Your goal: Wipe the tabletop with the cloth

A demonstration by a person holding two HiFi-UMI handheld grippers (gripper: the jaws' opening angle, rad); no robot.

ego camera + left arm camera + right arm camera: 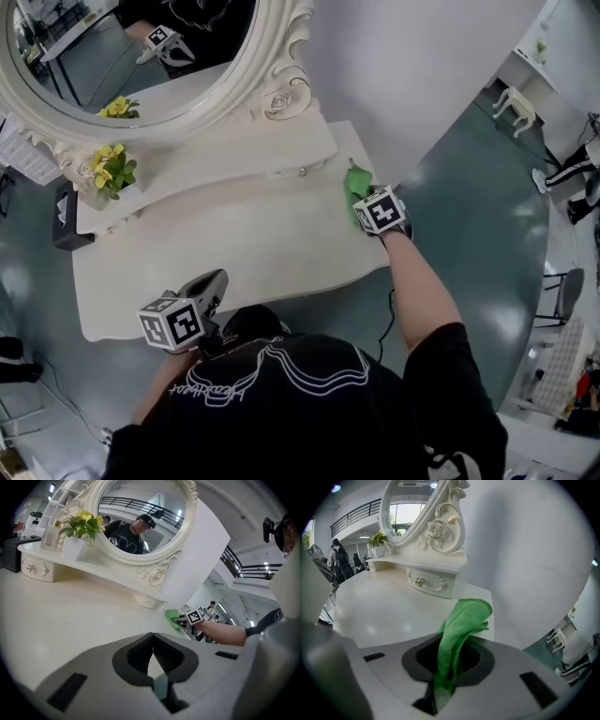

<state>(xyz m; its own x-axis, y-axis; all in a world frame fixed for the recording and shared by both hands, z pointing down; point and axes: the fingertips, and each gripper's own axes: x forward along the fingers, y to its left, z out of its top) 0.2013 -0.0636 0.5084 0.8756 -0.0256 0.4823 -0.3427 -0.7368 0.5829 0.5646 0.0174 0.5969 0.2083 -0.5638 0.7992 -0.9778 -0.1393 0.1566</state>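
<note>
The right hand-held gripper (450, 660) has its jaws shut tight on the green cloth (461, 620). One end of the cloth is pinched deep between the jaws, and the rest sticks out past the tips in a floppy bunch. This hand-held gripper is over the far right corner of the white counter (234, 234), so the edge of the counter is just to its right. A little drawer (429, 581) with a round knob is ahead of it and a bit to its left, under the big mirror (141, 56). I cannot tell if the cloth is pressing on the counter yet. The left hand-held gripper (153, 651) is near the front edge, well apart from the cloth. Its jaws are closed at the tips and hold nothing. I think most of the counter is yet to be wiped, and it all lies to the left of the cloth. Some things could go wrong. The cloth is bunched up, so only a small bit may rub the counter and leave parts not wiped. If it drags hard, it could slip out of the jaws. A push forward could bump the drawer. A long sweep to the left could knock the plant (112, 169).
</note>
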